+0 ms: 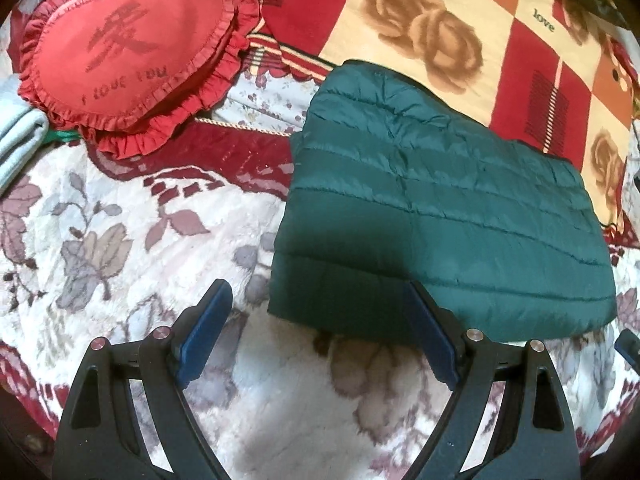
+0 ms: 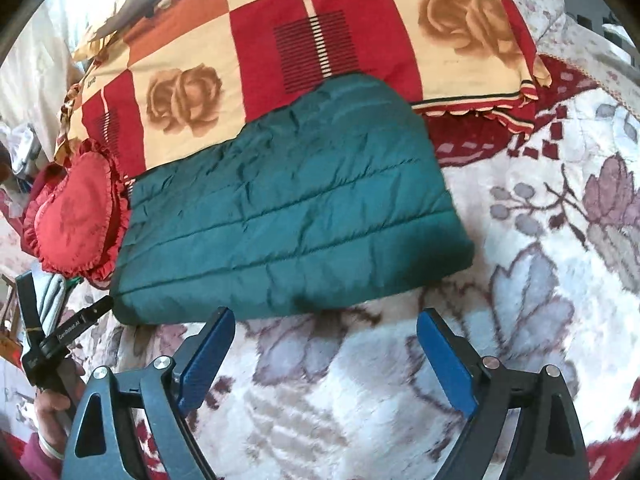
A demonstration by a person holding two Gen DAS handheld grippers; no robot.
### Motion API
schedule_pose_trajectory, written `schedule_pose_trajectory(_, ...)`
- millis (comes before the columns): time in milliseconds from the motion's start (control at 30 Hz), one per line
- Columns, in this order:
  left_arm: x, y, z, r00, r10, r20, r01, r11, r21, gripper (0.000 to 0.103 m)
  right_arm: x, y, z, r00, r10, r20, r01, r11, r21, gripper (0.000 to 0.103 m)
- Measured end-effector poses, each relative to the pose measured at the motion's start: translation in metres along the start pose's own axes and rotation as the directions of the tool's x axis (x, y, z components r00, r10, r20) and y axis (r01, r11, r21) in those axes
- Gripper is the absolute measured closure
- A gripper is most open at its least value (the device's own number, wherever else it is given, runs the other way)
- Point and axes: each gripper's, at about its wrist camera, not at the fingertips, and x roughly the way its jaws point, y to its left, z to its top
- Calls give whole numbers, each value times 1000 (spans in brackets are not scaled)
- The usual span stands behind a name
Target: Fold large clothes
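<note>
A dark green quilted puffer jacket [image 1: 436, 208] lies folded into a flat rectangle on the bed; it also shows in the right wrist view [image 2: 288, 216]. My left gripper [image 1: 320, 304] is open and empty, hovering just in front of the jacket's near left corner. My right gripper [image 2: 326, 328] is open and empty, just in front of the jacket's near edge. The left gripper's body [image 2: 68, 340] shows at the left edge of the right wrist view, beside the jacket's left corner.
The bed carries a white fleece blanket with flowers [image 1: 140, 232]. A red heart-shaped cushion [image 1: 132, 56] lies to the left of the jacket. A red and cream rose-patterned quilt [image 1: 460, 32] lies behind it. A folded pale blue cloth [image 1: 16, 140] sits at the far left.
</note>
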Motion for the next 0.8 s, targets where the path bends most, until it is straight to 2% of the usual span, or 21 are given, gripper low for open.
schedule_pose_trajectory(200, -6, 2, -9, 1000, -22, -13, 22, 1000, -3, 15, 4, 4, -8, 1000, 20, -9, -20, 999, 26, 8)
schedule_pose_trajectory(467, 17, 21, -17, 986, -150, -75, 133, 972, -193, 15, 24, -8, -10, 998, 55, -4, -54, 991, 120, 3)
schedule_pose_trajectory(600, 22, 32, -17, 977, -213, -21, 195, 928, -317, 15, 40, -17, -6, 996, 83, 7, -83, 983, 163, 2)
schedule_pose_trajectory(700, 38, 29, -13, 965, -255, -58, 219, 909, -354, 15, 49, -24, -1, 994, 104, 38, -109, 976, 187, 1)
schedule_pose_trajectory(767, 47, 29, -14, 952, -302, -56, 254, 876, -410, 15, 54, -27, 4, 991, 119, 56, -128, 971, 203, 1)
schedule_pose_trajectory(800, 48, 28, -13, 951, -307, -39, 261, 863, -431, 15, 56, -27, 6, 990, 126, 65, -137, 969, 208, 1)
